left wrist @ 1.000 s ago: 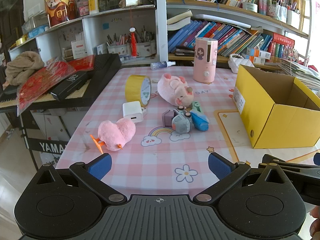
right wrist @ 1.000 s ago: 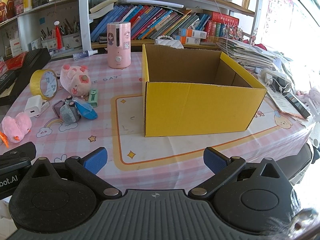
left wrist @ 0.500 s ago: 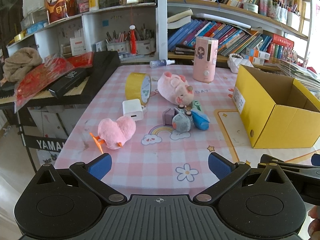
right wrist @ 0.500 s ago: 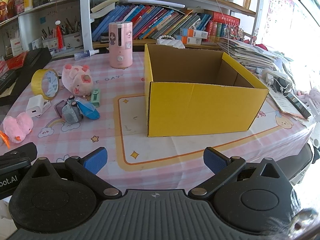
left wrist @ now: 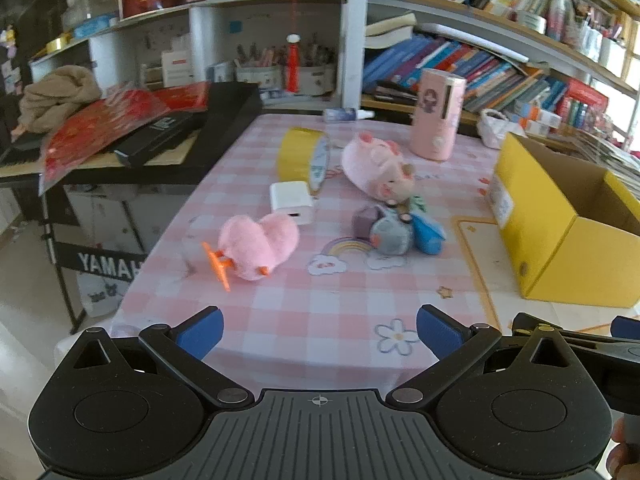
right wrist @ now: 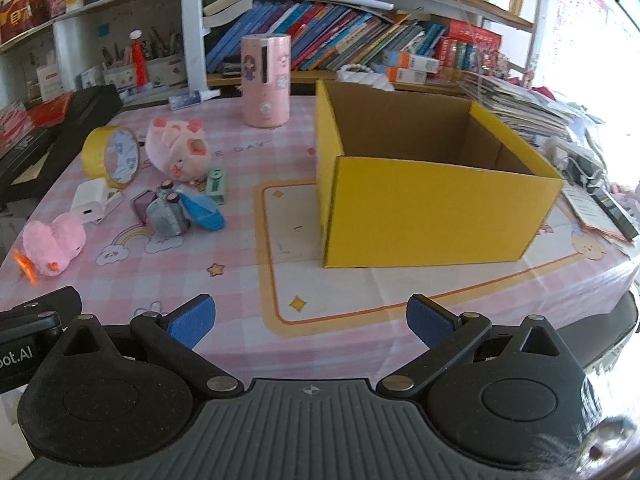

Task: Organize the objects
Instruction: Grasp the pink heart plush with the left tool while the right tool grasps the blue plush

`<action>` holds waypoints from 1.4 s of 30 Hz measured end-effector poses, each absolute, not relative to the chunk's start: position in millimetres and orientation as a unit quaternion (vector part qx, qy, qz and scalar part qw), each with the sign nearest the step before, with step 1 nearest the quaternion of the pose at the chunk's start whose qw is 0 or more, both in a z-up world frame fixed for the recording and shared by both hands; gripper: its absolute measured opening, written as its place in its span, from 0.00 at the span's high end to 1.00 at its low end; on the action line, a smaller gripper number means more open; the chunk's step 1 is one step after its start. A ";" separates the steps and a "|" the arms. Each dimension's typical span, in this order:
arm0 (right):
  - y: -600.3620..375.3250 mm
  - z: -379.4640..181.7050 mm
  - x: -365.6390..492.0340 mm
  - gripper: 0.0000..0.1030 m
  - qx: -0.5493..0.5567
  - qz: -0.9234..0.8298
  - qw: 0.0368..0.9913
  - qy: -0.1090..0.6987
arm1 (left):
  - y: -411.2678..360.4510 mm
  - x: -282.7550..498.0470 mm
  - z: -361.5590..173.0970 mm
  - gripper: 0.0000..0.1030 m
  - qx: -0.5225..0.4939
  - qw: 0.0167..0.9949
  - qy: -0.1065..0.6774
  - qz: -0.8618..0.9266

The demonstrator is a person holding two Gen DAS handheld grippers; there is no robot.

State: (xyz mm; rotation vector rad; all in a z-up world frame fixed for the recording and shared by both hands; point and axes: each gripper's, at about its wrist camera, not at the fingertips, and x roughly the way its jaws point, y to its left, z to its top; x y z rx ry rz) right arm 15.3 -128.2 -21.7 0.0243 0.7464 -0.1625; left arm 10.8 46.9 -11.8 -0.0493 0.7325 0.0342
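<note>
left gripper [left wrist: 318,330]: jaws apart, empty, now nearer the pink plush [left wrist: 258,246]
right gripper [right wrist: 308,320]: jaws apart, closer to yellow box [right wrist: 432,200]
task: nothing boxed

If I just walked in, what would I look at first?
Probably the big yellow box, open on top with nothing showing inside, standing on the pink checked table. Left of it lies a jumble of small things: a fluffy pink toy near the table's edge, a pink pig plush and a yellow tape roll farther back.
</note>
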 end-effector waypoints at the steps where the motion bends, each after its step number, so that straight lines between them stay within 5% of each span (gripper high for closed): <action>1: -127.0 -21.8 17.5 0.00 0.011 -0.075 0.928 0.366 | 49.3 11.6 -11.7 0.00 -0.026 0.933 0.359 0.020; 13: -106.8 -16.4 53.5 0.04 0.000 0.013 0.933 0.361 | 75.6 32.5 -12.8 0.00 -0.051 0.931 0.355 0.074; 24: -99.3 -18.7 100.1 0.31 0.001 0.079 0.929 0.361 | 78.9 66.5 -22.2 0.00 -0.057 0.919 0.378 0.093; 33: -92.2 -31.5 147.5 0.33 -0.025 0.115 0.916 0.383 | 81.2 100.2 -31.6 0.01 -0.063 0.910 0.393 0.117; 37: -92.5 -42.1 166.3 0.47 -0.056 0.109 0.909 0.399 | 81.4 114.0 -38.0 0.02 -0.062 0.905 0.401 0.130; 42: -98.8 -51.5 186.1 0.50 -0.047 0.117 0.901 0.416 | 80.3 130.7 -46.2 0.05 -0.059 0.897 0.415 0.138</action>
